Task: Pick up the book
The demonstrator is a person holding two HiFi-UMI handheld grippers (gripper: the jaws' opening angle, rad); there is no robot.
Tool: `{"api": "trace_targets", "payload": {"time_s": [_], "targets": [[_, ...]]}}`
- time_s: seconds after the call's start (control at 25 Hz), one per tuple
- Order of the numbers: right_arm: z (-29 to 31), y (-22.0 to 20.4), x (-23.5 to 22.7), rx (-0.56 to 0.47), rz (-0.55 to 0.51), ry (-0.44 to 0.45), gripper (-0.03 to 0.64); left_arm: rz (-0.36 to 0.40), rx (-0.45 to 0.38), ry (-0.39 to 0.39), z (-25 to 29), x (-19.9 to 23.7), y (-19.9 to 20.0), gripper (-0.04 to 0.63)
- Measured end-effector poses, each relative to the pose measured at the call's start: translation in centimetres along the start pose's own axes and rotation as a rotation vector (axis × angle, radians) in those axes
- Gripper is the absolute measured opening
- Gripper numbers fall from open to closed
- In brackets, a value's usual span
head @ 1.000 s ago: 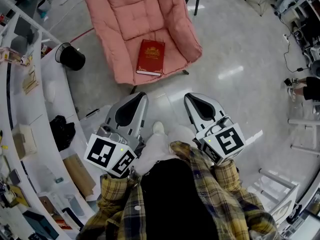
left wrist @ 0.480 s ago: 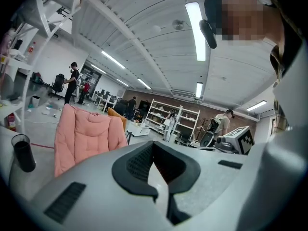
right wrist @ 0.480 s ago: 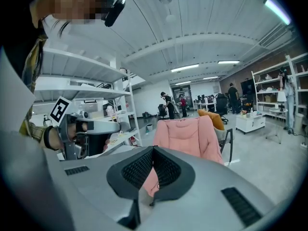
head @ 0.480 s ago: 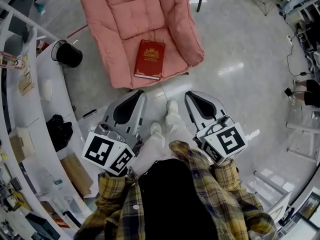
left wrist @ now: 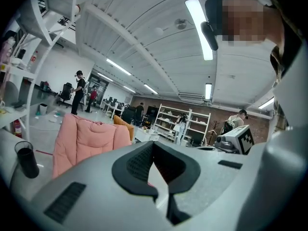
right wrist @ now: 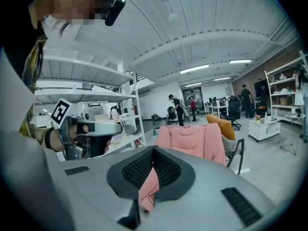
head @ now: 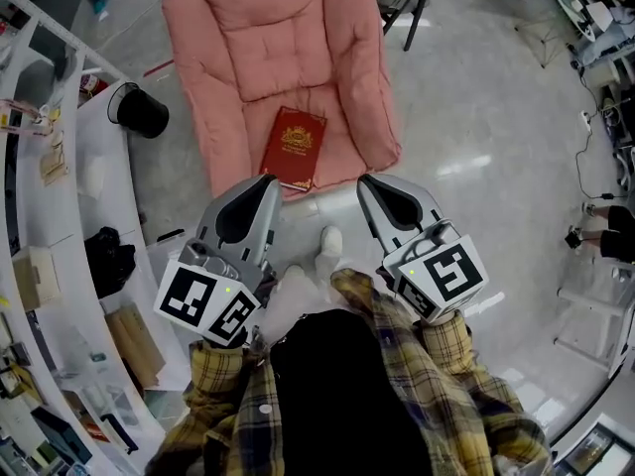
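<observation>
A red book (head: 294,147) with gold print lies flat on the seat of a pink cushioned chair (head: 248,58). In the head view my left gripper (head: 268,180) is held just short of the seat's front edge, its tip close to the book's near left corner. My right gripper (head: 366,182) is level with it, to the right of the book. Both are shut with nothing between the jaws. The pink chair (left wrist: 82,143) stands ahead in the left gripper view, behind the left gripper (left wrist: 153,143). The right gripper (right wrist: 153,148) also faces the chair (right wrist: 192,141).
A black bin (head: 142,112) stands left of the chair. White curved shelving (head: 60,216) with clutter runs down the left side. A dark stool (head: 407,8) and an orange chair (right wrist: 221,126) are behind the pink chair. My shoe (head: 330,241) is between the grippers.
Both grippers have moved forward to the chair, still shut. The book, earlier well ahead of the tips, now lies just beyond and between them.
</observation>
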State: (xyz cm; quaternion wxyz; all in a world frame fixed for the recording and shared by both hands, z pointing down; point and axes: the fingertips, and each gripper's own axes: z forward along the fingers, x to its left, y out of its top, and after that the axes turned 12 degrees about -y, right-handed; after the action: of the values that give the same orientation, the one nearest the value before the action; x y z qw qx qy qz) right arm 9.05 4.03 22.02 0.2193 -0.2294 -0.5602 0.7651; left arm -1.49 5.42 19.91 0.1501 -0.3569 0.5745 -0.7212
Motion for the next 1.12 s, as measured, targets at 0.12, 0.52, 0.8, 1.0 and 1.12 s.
{"api": "trace_targets", "payload": {"time_s": [0.12, 0.52, 0.8, 1.0, 1.12], "targets": [[0.8, 0.5, -1.1, 0.004, -0.011, 0.031, 0.018, 0.003, -0.014, 0.039, 0.8, 0.4, 0.6, 0.003], [4.7, -0.2, -2.3, 0.055, 0.006, 0.092, 0.018, -0.02, -0.023, 0.125, 1.3, 4.2, 1.2, 0.003], [9.9, 0.1, 0.0, 0.083, 0.018, 0.09, 0.018, -0.024, -0.023, 0.105, 0.8, 9.5, 3.0, 0.003], [14.5, 0.8, 1.0, 0.101, 0.027, 0.051, 0.017, -0.032, 0.004, 0.054, 1.3, 14.3, 4.4, 0.003], [17.0, 0.8, 1.1, 0.111, 0.04, 0.009, 0.018, -0.034, 0.029, 0.015, 1.6, 16.8, 4.7, 0.003]]}}
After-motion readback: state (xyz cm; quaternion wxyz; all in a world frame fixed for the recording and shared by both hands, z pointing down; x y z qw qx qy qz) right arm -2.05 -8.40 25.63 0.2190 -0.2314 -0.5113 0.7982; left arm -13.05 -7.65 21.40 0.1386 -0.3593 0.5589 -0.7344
